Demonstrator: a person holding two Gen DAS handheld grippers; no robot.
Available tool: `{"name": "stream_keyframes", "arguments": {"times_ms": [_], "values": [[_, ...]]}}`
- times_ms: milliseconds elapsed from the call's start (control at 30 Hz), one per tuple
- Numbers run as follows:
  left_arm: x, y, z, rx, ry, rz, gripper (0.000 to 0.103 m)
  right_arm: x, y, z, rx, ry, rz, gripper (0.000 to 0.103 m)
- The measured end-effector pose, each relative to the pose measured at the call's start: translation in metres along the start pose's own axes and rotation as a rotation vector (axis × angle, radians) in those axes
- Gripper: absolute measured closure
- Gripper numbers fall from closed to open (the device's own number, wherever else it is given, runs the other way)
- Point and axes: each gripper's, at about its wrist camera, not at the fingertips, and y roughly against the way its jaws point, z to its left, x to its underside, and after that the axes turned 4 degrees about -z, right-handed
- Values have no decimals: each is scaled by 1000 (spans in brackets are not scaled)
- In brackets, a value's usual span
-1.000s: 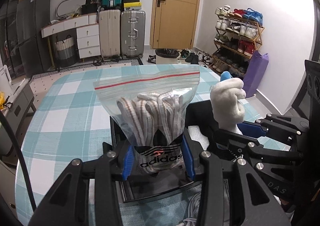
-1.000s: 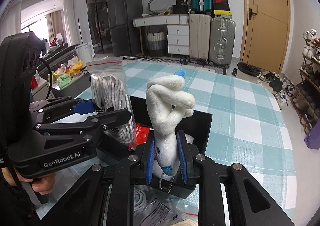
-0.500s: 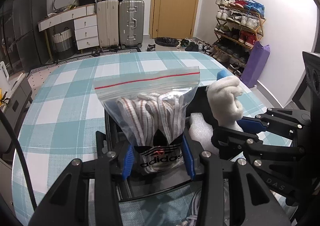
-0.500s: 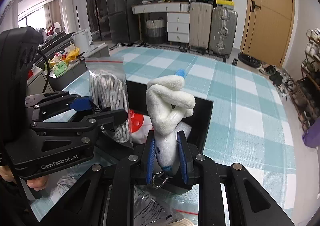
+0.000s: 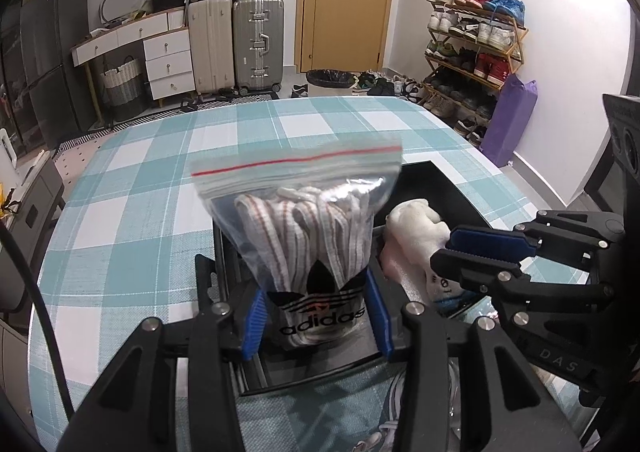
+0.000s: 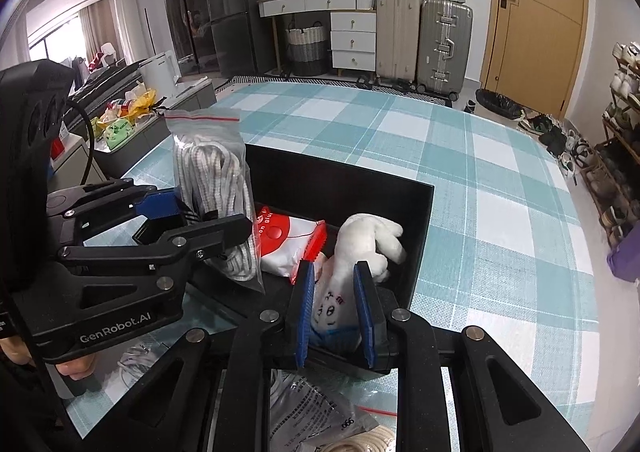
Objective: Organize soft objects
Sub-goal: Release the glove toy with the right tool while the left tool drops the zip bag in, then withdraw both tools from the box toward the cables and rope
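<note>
My left gripper (image 5: 316, 316) is shut on a clear zip bag of striped white laces (image 5: 308, 236) with an Adidas logo, held upright over the black box (image 5: 436, 180). The bag also shows in the right wrist view (image 6: 216, 188). My right gripper (image 6: 332, 312) has lowered a white plush toy (image 6: 360, 248) into the black box (image 6: 344, 188); the toy lies tipped forward on the box contents, and the blue pads still bracket its lower body with small gaps. The toy also shows in the left wrist view (image 5: 416, 224).
A red-and-white packet (image 6: 284, 244) lies in the box beside the toy. Packets and a cord coil (image 6: 320, 412) lie on the checked tablecloth (image 6: 480, 180) in front of the box. Suitcases, drawers and a shoe rack stand beyond the table.
The right gripper lowered the plush toy from upright above the box down into it, and its jaws loosened. The left gripper kept the lace bag, moving slightly lower over the box.
</note>
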Motion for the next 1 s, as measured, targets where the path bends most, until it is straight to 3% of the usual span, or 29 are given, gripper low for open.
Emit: {"name": "stream_keyframes", "arguments": {"times_ms": [167,233,300,400,600,733,1000], "values": [[-1,11,2,26,18,-22,37,3,23,2,20,25,-80,74],[-1,18,2,12,13,-37,32,4,33,3,25,35,-99,63],[-1,26,2,15,18,-54,17,7,45,5,46,48,-122,47],[0,39,5,-3,31,-85,5,12,60,6,64,46,-156,23],[11,57,12,-19,49,-97,0,26,83,3,78,-4,-204,1],[23,67,16,-25,61,-101,0,33,87,0,119,-38,-198,1],[39,76,16,-52,54,-103,0,53,88,-5,98,-55,-167,1]]}}
